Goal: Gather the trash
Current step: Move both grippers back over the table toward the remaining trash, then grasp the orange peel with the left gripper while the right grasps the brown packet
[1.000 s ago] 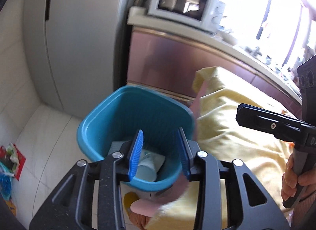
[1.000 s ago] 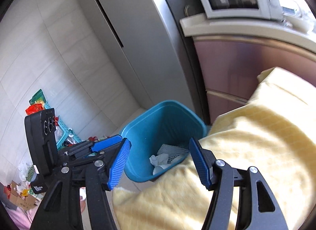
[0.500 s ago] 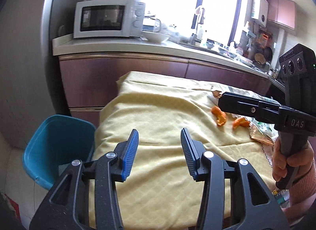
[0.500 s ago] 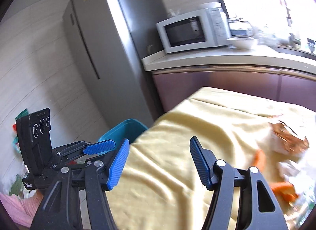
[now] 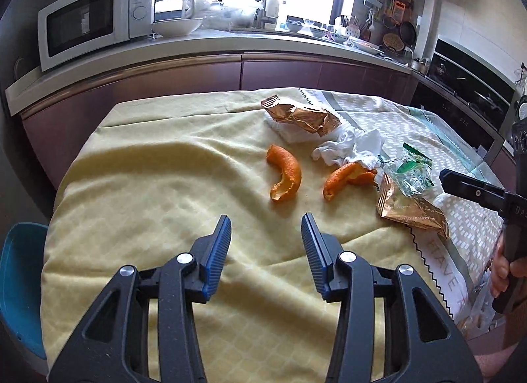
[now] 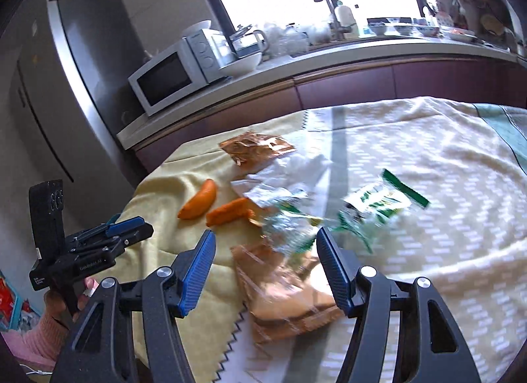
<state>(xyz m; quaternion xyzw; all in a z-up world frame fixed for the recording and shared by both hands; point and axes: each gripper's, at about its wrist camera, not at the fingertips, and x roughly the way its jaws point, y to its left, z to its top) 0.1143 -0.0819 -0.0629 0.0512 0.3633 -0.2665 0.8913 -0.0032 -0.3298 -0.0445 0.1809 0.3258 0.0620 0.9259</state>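
Note:
Trash lies on the yellow-clothed table (image 5: 148, 185): two orange peels (image 5: 285, 178) (image 5: 346, 178), a crumpled white tissue (image 5: 349, 149), a brown foil wrapper (image 5: 301, 118) at the back, a second brown wrapper (image 5: 411, 210) and a clear green wrapper (image 5: 410, 172). My left gripper (image 5: 266, 218) is open and empty, just short of the nearer peel. My right gripper (image 6: 265, 233) is open over the second brown wrapper (image 6: 283, 294), with the green wrapper (image 6: 378, 202) just beyond its tips; its pads touch nothing. The blue bin (image 5: 19, 284) stands on the floor at the table's left end.
A kitchen counter (image 5: 230, 43) runs behind the table with a microwave (image 5: 85, 24), a bowl and dishes. A steel fridge (image 6: 82, 86) stands at the left, an oven (image 5: 467, 93) at the right. A patterned cloth (image 6: 428, 169) covers the table's right half.
Both grippers swung from over the blue bin to the right, across the yellow cloth to the trash. The left jaws stand a little wider than a second ago.

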